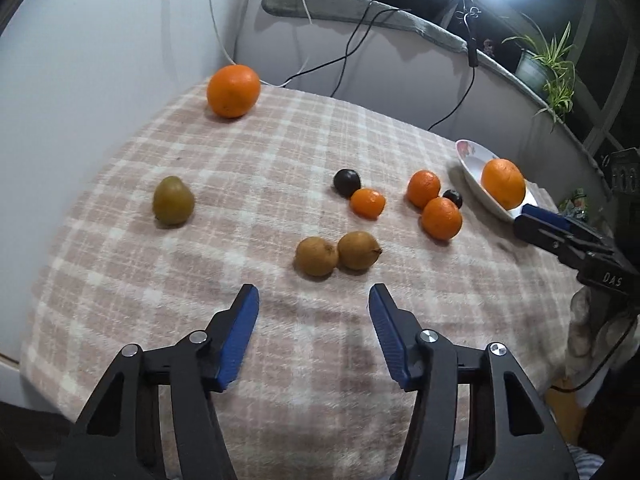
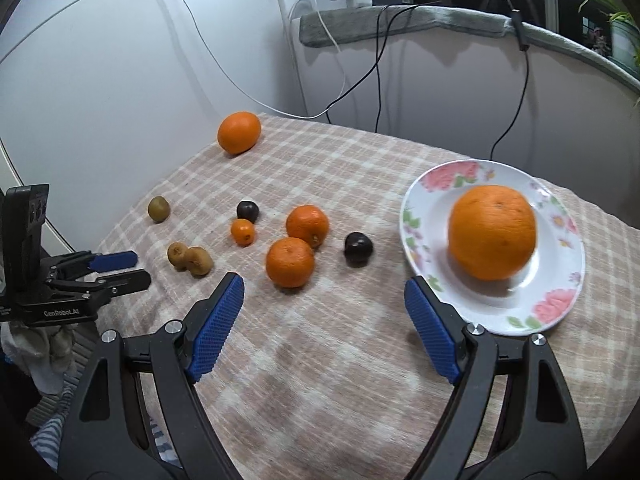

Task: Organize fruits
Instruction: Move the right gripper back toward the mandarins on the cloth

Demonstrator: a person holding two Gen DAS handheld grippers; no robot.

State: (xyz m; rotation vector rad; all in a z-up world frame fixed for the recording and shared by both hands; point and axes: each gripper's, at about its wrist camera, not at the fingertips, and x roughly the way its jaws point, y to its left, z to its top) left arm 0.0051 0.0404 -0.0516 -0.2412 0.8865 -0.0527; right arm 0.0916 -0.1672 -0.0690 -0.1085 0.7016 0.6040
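Observation:
A flowered white plate (image 2: 424, 216) (image 1: 472, 168) at the right holds one large orange (image 2: 492, 232) (image 1: 503, 184). Loose on the checked cloth lie another large orange (image 1: 233, 90) (image 2: 239, 132) at the far left, two mandarins (image 2: 290, 262) (image 2: 307, 225), a small mandarin (image 2: 243, 232), two dark plums (image 2: 358, 248) (image 2: 247, 210), a pair of touching kiwis (image 1: 336, 255) (image 2: 190, 259) and a lone kiwi (image 1: 173, 200) (image 2: 159, 209). My left gripper (image 1: 314, 300) is open and empty just before the kiwi pair. My right gripper (image 2: 324, 290) is open and empty, its right finger at the plate's near rim.
The cloth-covered table (image 1: 280, 360) ends at a white wall on the left and a padded ledge (image 2: 400, 20) with cables behind. A potted plant (image 1: 548, 64) stands at the far right. A crumpled rag (image 2: 44, 344) lies by the table's left edge.

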